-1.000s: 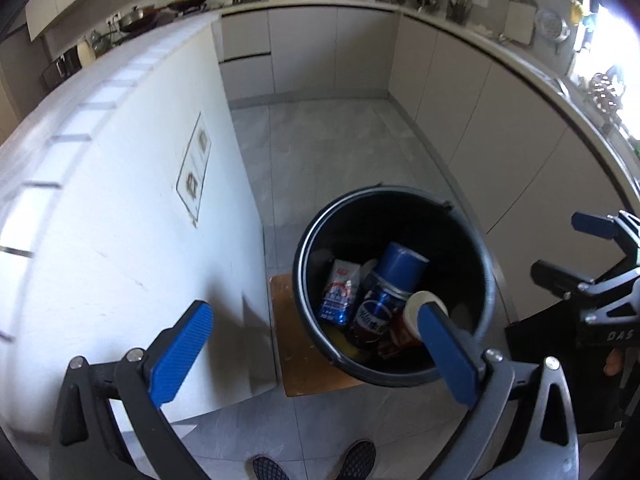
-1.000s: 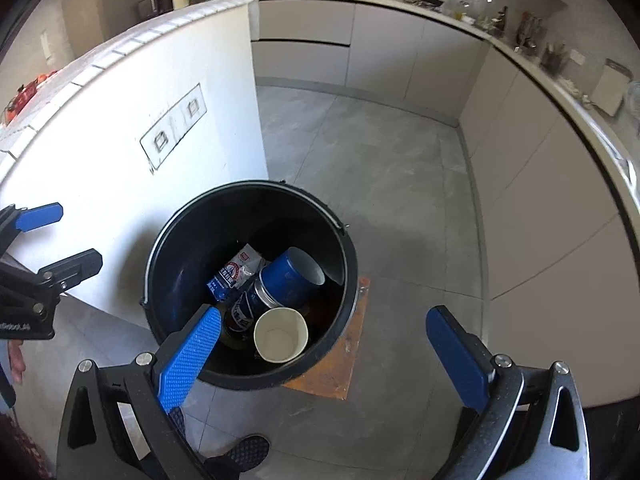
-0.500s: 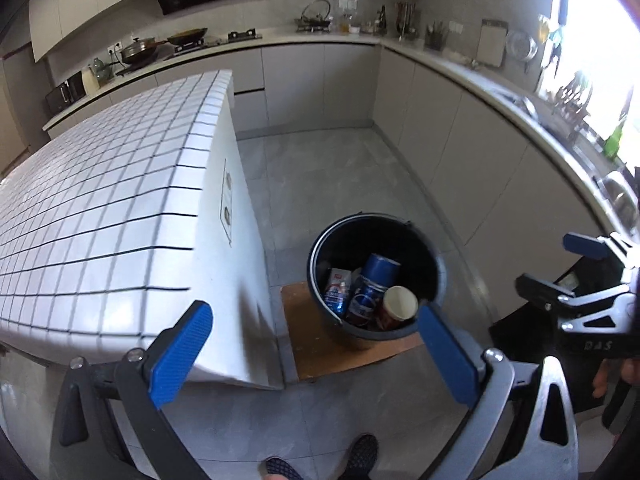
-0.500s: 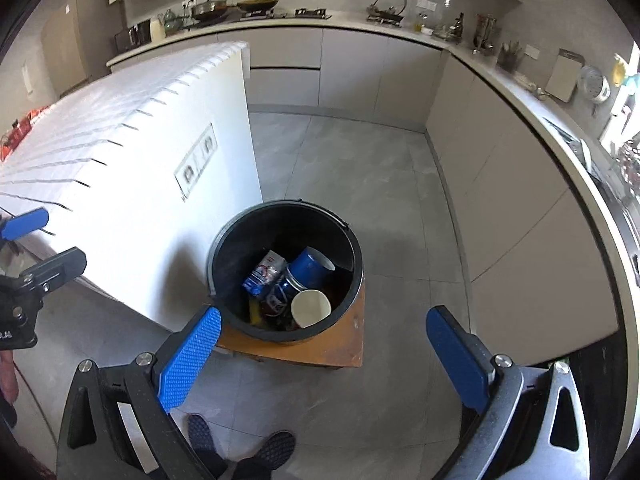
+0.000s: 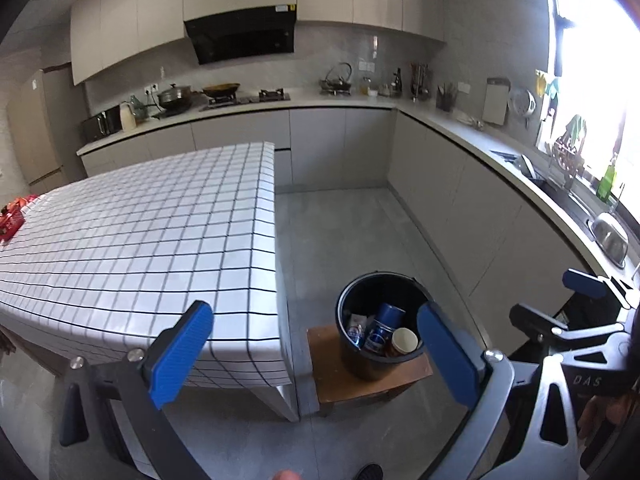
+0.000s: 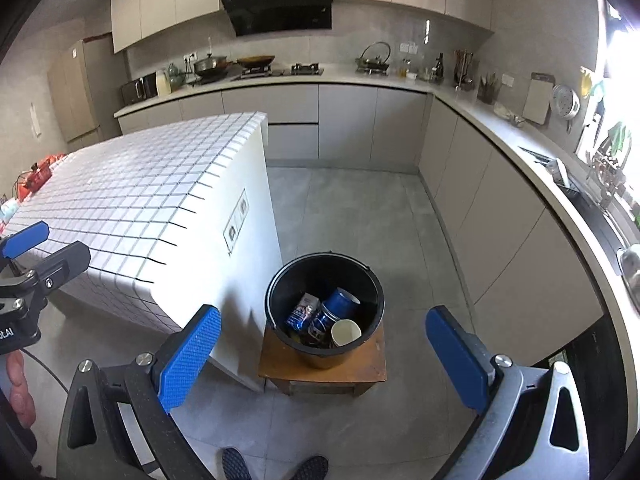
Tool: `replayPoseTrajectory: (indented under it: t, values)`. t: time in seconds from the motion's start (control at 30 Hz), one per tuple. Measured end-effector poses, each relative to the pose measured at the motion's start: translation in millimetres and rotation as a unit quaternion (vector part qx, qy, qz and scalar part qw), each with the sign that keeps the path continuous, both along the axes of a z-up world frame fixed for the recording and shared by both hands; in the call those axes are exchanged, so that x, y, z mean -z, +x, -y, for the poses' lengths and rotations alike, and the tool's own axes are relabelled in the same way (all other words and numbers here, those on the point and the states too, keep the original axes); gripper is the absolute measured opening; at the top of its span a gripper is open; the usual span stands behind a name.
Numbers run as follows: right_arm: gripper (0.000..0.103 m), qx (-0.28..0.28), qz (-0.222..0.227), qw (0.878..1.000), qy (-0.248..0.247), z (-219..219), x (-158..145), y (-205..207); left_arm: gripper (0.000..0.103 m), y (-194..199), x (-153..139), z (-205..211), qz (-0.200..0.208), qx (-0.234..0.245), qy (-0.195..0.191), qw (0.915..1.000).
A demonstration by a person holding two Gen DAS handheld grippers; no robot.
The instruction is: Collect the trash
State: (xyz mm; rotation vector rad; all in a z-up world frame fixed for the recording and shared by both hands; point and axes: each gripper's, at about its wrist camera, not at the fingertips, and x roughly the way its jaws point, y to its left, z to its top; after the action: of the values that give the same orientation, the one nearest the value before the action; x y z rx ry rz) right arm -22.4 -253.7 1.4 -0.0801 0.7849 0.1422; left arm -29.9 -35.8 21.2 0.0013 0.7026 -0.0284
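Your left hand-held gripper (image 5: 312, 356) and your right hand-held gripper (image 6: 324, 354) are both released, blue pads spread wide and holding nothing. Beyond and below them, well apart from either, sits the black bucket (image 6: 276, 300), round and open-topped, standing on a small wooden stool (image 6: 368, 364) on the grey floor. Inside the bucket lie a blue can (image 6: 325, 320), a blue cup (image 6: 340, 302), a paper cup (image 6: 346, 333) with its pale mouth facing up, and a white-and-blue wrapper (image 6: 302, 312), all crowded together. Just left of the bucket stands the white tiled worktop (image 6: 132, 200); behind the bucket, further off, run the grey kitchen cabinets (image 6: 348, 124).
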Motion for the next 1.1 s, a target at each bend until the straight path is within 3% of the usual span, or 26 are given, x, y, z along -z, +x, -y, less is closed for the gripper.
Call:
replayPoseTrajectory:
  t: [0.3,1.1]
  values:
    - [0.103,0.010,0.026,1.000,-0.003,-13,-20,-15,0.103,-4,-5,-20,0.014,-0.010,-0.011,0.9998]
    - [0.103,0.014,0.030,0.999,-0.005,-10,-19,-17,0.103,-11,-7,-10,0.020,-0.001,-0.008,0.9998]
